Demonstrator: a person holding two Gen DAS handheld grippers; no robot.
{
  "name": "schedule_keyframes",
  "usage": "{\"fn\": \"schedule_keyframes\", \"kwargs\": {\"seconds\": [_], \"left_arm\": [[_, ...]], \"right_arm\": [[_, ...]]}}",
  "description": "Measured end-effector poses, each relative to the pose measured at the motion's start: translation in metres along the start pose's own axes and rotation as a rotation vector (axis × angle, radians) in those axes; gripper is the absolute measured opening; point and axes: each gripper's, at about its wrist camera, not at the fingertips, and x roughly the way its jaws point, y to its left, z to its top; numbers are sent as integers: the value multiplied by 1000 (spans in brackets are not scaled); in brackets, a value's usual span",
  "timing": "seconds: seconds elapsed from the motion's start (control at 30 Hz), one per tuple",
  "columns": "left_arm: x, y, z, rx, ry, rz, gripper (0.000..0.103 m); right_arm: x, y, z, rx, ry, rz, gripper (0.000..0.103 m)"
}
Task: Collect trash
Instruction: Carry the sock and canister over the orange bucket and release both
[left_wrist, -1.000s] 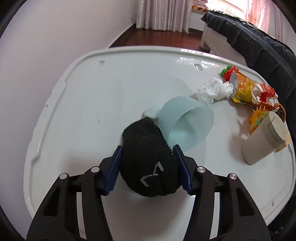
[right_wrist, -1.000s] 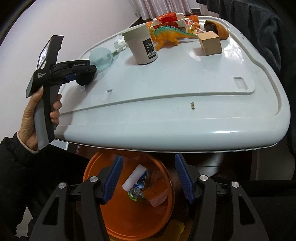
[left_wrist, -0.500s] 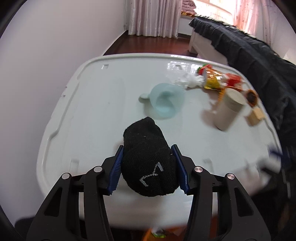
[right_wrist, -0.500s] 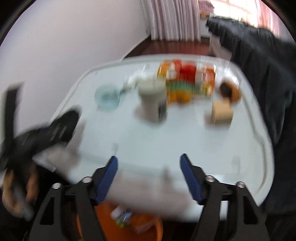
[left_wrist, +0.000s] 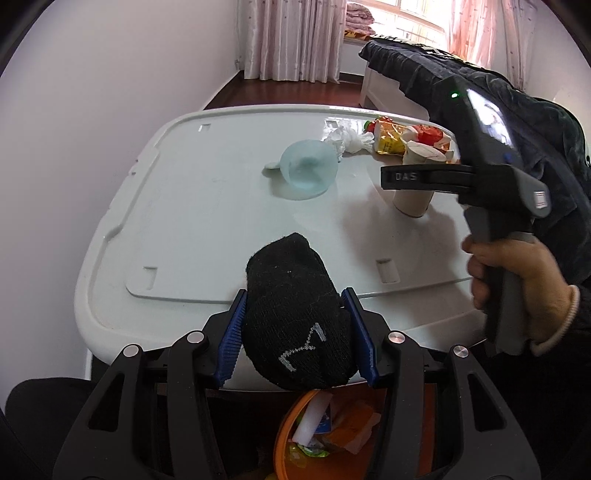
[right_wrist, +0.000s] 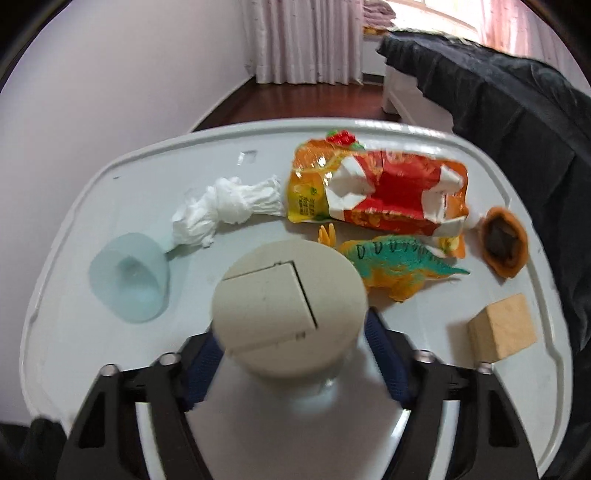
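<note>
My left gripper (left_wrist: 297, 332) is shut on a black sock (left_wrist: 295, 317) and holds it above the near edge of the white table (left_wrist: 207, 206), over an orange bin (left_wrist: 291, 421) with trash in it. My right gripper (right_wrist: 291, 350) is open, one finger on each side of a beige paper cup (right_wrist: 288, 306) that stands on the table; its fingertips are hidden behind the cup. The cup (left_wrist: 413, 199) and the right gripper's body (left_wrist: 480, 177) also show in the left wrist view.
On the table lie a tipped pale blue plastic cup (right_wrist: 129, 280), crumpled white tissue (right_wrist: 225, 206), an orange and red snack bag (right_wrist: 376, 192), a toy dinosaur (right_wrist: 399, 266), a brown fruit peel (right_wrist: 502, 243) and a tan block (right_wrist: 502, 328). Dark cloth (right_wrist: 517, 110) hangs at the right.
My left gripper has pulled the sock back from the table's middle to over the bin. My right gripper has swung up from the bin to around the paper cup.
</note>
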Motion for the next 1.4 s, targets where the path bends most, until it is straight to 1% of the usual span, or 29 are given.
{"fn": "schedule_keyframes", "kwargs": {"seconds": [0.03,0.13,0.23,0.33,0.4,0.5,0.6,0.67,0.7,0.77,0.9,1.03,1.1,1.2,1.4], "left_arm": [[1,1,-1,-3,4,-2,50],[2,1,-3,-4,12,0,50],[-1,-1,-4,-6,11,-8,50],[-6,-6,-6,6,5,-12,50],[-13,-10,-8,19,0,-19,50],[-23,-17,-15,39,-3,-20,50],[-35,-23,-24,57,0,-22,50],[-42,-24,-31,70,-1,-14,50],[-46,-25,-36,78,3,-8,50],[-49,-28,-43,87,13,-4,50],[-52,-30,-58,96,43,0,50],[-47,-26,-68,71,92,-10,50],[-41,-25,-73,60,127,-23,50],[-32,-26,-80,54,173,-26,50],[-24,-28,-83,56,202,-16,50]], "right_arm": [[5,0,0,9,14,-2,48],[3,-1,-3,24,0,-4,47],[-16,-2,-13,15,-22,18,47],[-45,-3,-27,-6,-43,74,47],[-61,-2,-35,-27,-54,96,47],[-92,-2,-54,-66,-65,138,47],[-120,-4,-82,-81,-66,177,47],[-138,-6,-105,-85,-62,202,47],[-143,-7,-112,-88,-59,206,47],[-155,-10,-136,-89,-42,215,47],[-166,-13,-176,-93,-11,219,47],[-162,-8,-214,-119,63,232,47],[-158,-6,-222,-127,88,238,47],[-155,-5,-222,-132,97,241,47],[-146,0,-228,-156,136,248,47]]}}
